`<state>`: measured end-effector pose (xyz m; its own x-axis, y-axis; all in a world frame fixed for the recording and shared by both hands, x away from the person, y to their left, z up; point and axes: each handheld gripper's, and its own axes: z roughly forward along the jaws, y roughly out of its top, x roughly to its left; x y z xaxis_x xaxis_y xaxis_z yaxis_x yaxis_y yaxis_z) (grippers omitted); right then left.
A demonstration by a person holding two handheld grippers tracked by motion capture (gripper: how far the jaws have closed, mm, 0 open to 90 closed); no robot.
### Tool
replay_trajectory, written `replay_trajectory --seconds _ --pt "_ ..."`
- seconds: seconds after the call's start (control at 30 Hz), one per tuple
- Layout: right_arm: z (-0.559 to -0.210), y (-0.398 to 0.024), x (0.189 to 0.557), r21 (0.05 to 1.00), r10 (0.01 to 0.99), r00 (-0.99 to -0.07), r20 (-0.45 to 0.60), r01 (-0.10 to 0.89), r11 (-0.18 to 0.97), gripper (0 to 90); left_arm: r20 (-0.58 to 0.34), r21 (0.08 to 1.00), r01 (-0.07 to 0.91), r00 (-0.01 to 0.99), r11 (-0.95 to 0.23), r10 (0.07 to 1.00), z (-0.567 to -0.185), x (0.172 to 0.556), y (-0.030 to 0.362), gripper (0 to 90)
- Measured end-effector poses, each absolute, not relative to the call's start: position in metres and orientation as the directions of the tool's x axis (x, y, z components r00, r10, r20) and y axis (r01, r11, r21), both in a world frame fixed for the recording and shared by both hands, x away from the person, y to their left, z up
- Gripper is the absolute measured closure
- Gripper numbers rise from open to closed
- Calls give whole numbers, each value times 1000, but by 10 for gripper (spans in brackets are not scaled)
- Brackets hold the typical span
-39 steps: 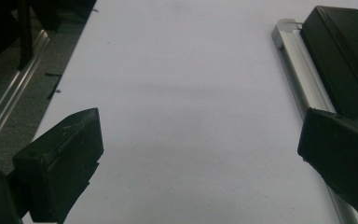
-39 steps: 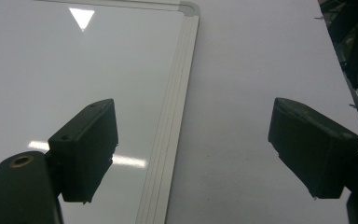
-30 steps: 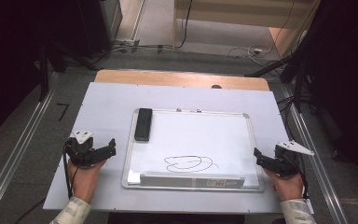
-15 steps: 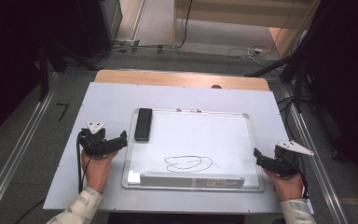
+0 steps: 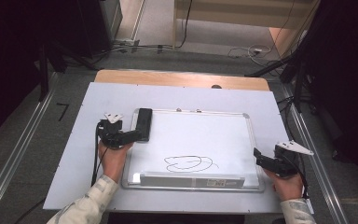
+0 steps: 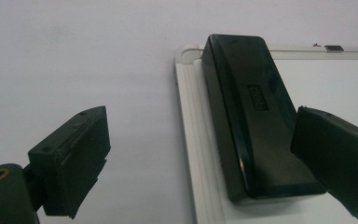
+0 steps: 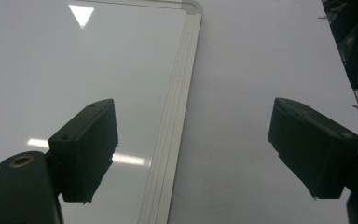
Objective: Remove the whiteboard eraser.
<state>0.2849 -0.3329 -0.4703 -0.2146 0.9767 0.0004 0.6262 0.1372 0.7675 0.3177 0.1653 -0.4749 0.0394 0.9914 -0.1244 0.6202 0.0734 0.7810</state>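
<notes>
High view: left gripper (image 5: 137,135) at the near end of the black eraser (image 5: 143,123), on the whiteboard's (image 5: 223,140) left edge; right gripper (image 5: 259,157) at the board's right edge, well apart from the eraser. Left gripper view: jaws wide, just been narrowing slightly, eraser's near end between them, pads not pressing; eraser flat on the board's corner. Right gripper view: jaws wide, nothing between, astride the whiteboard frame (image 7: 177,116), over the white table (image 7: 242,93).

Black eraser (image 5: 143,124); white whiteboard (image 5: 214,140), silver frame, black scribble (image 5: 189,163); black fingers (image 6: 74,161).
</notes>
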Motion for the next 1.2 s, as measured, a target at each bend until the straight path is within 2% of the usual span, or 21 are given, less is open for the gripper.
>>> replay_trajectory --seconds 0.3,0.63,0.93,1.2 --pt "-470 -333 285 767 977 -215 1 627 137 144 -127 777 626 53 66 990 -478 341 151 63" --pt "-470 -333 285 767 976 -218 1 626 139 144 -99 766 642 63 36 993 -480 367 134 124" --pt "-470 -334 285 768 976 -219 4 625 137 145 -81 736 677 45 29 996 -490 382 129 137" --pt "-470 -333 285 767 976 -220 4 627 138 145 -56 727 687 38 14 998 -494 388 127 190"
